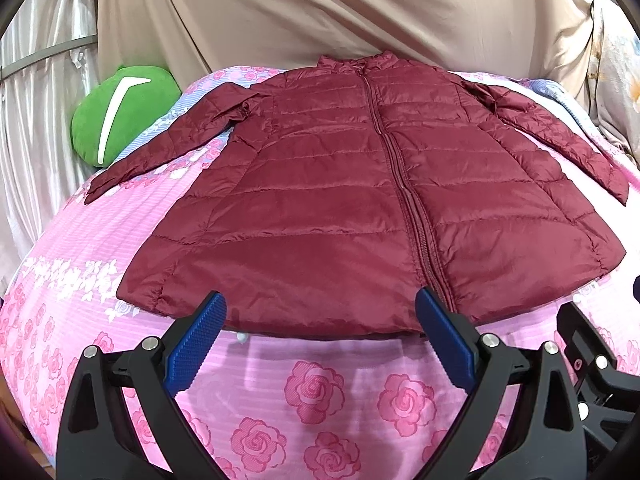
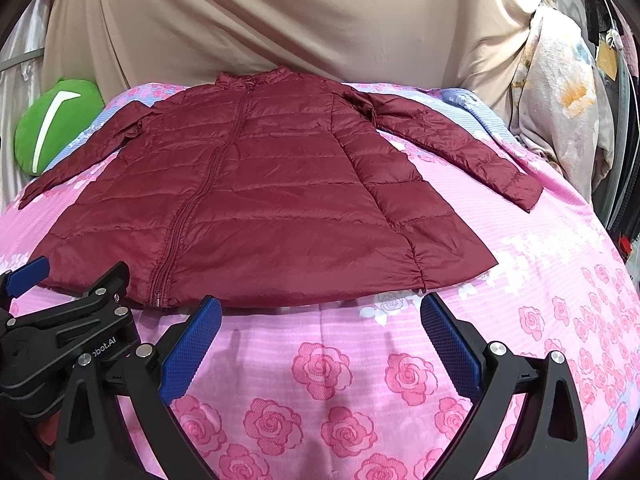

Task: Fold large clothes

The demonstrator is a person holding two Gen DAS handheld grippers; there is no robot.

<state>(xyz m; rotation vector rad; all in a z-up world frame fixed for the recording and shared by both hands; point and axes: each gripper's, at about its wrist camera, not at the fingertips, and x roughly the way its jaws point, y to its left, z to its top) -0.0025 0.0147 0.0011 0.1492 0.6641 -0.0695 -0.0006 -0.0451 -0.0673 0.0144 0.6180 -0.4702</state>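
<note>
Pre-fold approach: left gripper (image 1: 320, 334) and right gripper (image 2: 320, 334), both gaping empty, are hovering near the jacket (image 1: 340, 200) hem, likely needing a sleeve grasp next

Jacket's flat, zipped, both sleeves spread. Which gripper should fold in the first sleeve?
Either, probably: left gripper and right gripper are open at the jacket hem; each takes its own side's sleeve.

Maroon puffer jacket (image 2: 256, 196) flat on pink rose bedsheet (image 2: 360, 380), zipped, front up, collar far, both sleeves spread outward. Right gripper (image 2: 320, 312) jaws wide apart, empty, just short of jacket hem. Left gripper (image 2: 30, 274) partly visible at lower left by hem. Green cushion (image 2: 56, 124) far left. Beige cloth (image 2: 260, 20) behind.
</note>
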